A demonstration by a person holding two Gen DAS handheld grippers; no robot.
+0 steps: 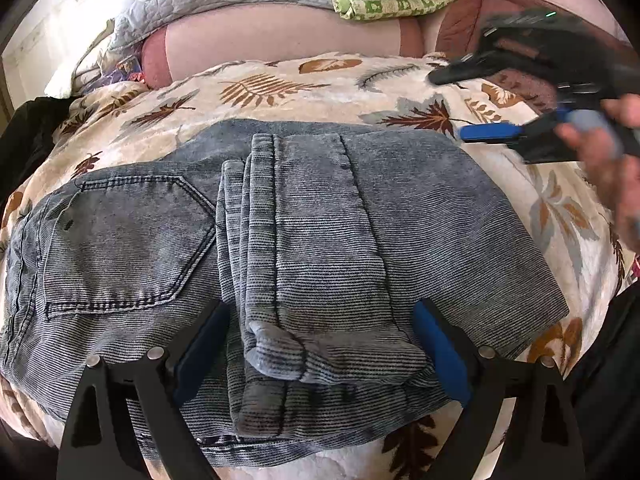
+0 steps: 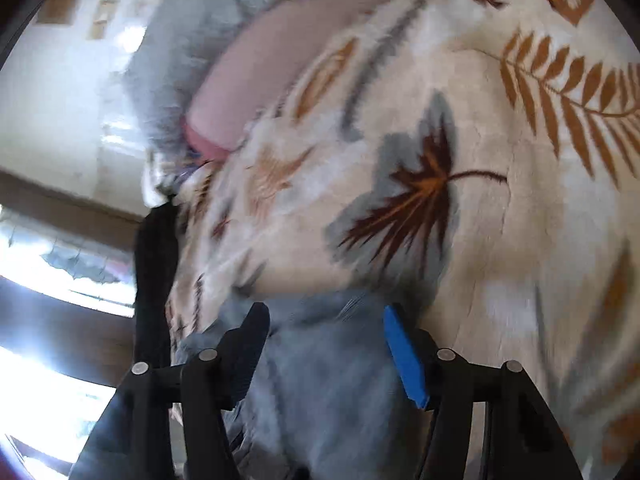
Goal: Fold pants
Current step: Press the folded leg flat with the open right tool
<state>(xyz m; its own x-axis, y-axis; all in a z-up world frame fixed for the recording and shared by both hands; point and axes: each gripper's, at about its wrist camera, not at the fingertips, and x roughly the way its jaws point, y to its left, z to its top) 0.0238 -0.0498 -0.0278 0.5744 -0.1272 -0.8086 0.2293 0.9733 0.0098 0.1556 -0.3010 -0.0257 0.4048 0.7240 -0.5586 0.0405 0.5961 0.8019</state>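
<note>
Folded grey-blue corduroy pants (image 1: 300, 240), frame centre, on leaf-print blanket (image 1: 280, 88). My left tongs (image 1: 320, 344) spread wide, holding nothing, framing the leg-cuff bundle; my right tongs (image 2: 324, 344) wide, empty, at the pants' upper-right corner, probably for the next fold.

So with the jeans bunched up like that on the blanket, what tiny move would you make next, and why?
Probably close the left tool on the rolled leg end lying between its open fingers, then lift it to finish the fold. The jeans are already doubled over on the leaf-print blanket, and the right tool hovers open at the far edge, holding nothing.
</note>
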